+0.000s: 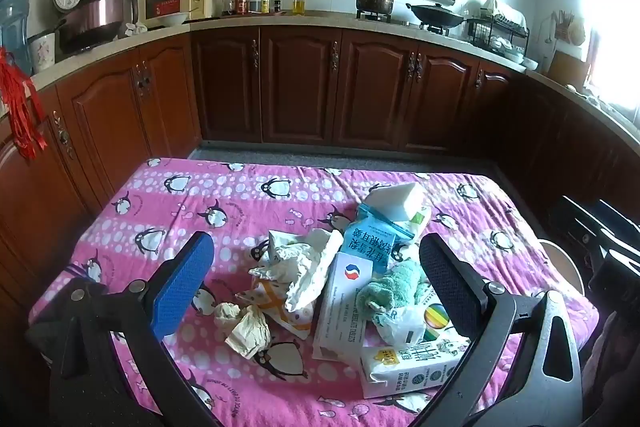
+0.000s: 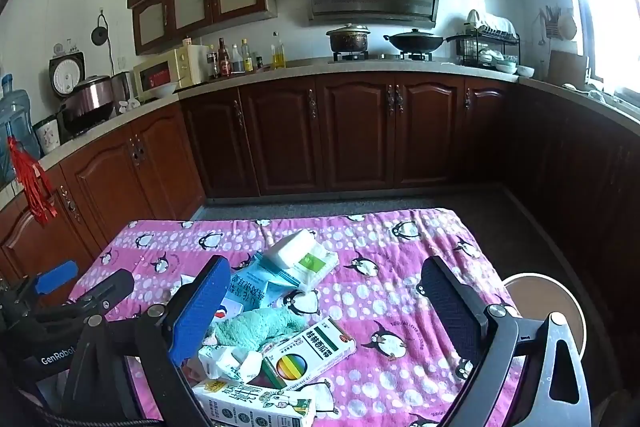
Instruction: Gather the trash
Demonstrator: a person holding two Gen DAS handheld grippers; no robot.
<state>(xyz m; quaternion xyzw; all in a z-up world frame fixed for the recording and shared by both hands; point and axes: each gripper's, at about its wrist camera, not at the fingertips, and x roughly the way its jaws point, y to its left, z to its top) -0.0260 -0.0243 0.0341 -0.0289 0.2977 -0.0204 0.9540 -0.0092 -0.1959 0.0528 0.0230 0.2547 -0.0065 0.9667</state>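
Observation:
A heap of trash lies on the pink penguin cloth: crumpled paper, white tissue, a white medicine box, a blue packet, a teal rag, a milk carton and a white pack. My left gripper is open and hovers above the heap, empty. My right gripper is open above the heap's right side, over a rainbow-marked box, the rag and the carton. The left gripper shows at the right wrist view's left edge.
The cloth-covered table stands in a kitchen with brown cabinets beyond a strip of floor. A round stool is at the table's right side. Counters hold a pot, wok, bottles and appliances.

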